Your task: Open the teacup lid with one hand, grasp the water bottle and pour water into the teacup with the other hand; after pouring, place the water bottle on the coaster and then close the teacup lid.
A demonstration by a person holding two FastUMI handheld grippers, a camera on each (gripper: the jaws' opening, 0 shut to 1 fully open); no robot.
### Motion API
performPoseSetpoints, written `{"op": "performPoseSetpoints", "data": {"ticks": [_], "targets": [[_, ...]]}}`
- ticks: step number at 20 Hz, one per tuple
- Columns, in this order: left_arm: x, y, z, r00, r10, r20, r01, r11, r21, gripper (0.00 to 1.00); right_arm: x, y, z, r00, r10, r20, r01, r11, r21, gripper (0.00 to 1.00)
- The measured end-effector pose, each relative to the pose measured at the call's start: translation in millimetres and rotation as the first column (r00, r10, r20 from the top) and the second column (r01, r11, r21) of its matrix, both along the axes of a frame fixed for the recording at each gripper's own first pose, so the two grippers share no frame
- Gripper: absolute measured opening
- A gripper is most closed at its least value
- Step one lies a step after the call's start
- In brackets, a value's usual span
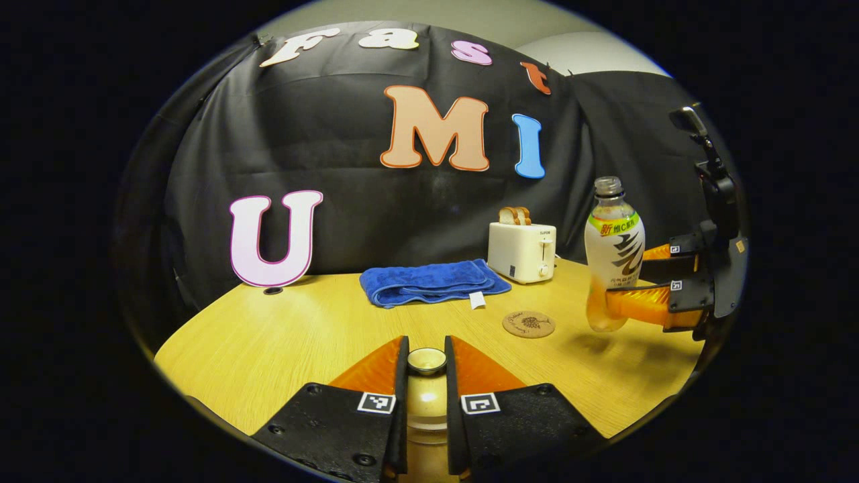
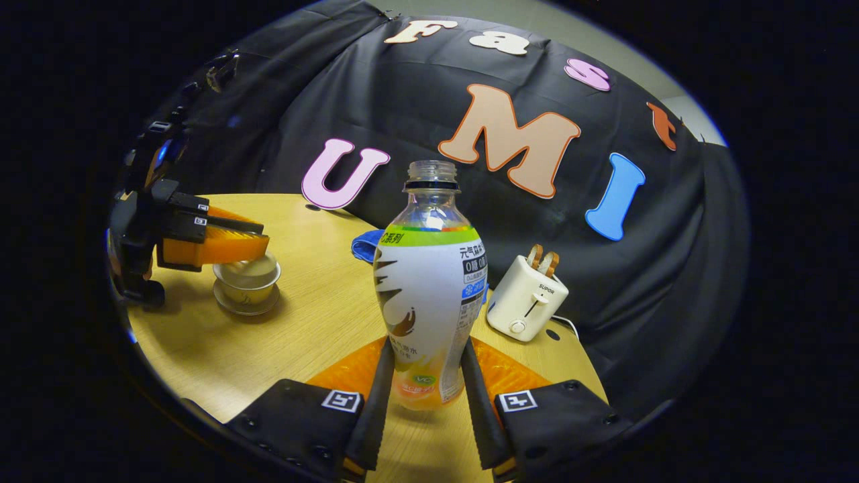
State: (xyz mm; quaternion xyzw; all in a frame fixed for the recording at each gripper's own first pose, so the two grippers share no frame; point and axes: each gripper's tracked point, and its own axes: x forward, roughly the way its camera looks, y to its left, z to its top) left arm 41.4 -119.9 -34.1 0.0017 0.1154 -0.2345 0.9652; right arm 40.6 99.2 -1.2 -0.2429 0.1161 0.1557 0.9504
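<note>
Right gripper view: right gripper (image 2: 427, 376) clamps the uncapped water bottle (image 2: 429, 295) upright; beside the bottle, left gripper (image 2: 258, 247) pinches the teacup lid (image 2: 251, 268) knob

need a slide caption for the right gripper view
Right gripper grips the uncapped bottle upright; the left gripper is at the teacup lid, toaster behind.

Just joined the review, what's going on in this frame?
A person holds a gripper in each hand. The right gripper is shut on the uncapped water bottle, held upright just above the table. The left gripper is closed on the knob of the teacup lid, with the lid apparently resting on the teacup. The coaster is bare; pouring has not begun.
</note>
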Motion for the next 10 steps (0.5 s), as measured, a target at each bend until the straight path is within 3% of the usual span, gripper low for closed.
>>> {"op": "performPoseSetpoints", "data": {"ticks": [10], "targets": [[-3.2,2.0,-9.7,1.0,0.005,0.012,-0.006,0.999,0.044,0.25,1.5,0.3,3.7,0.999,-0.031,-0.013,0.031,0.998,0.055,0.59]]}}
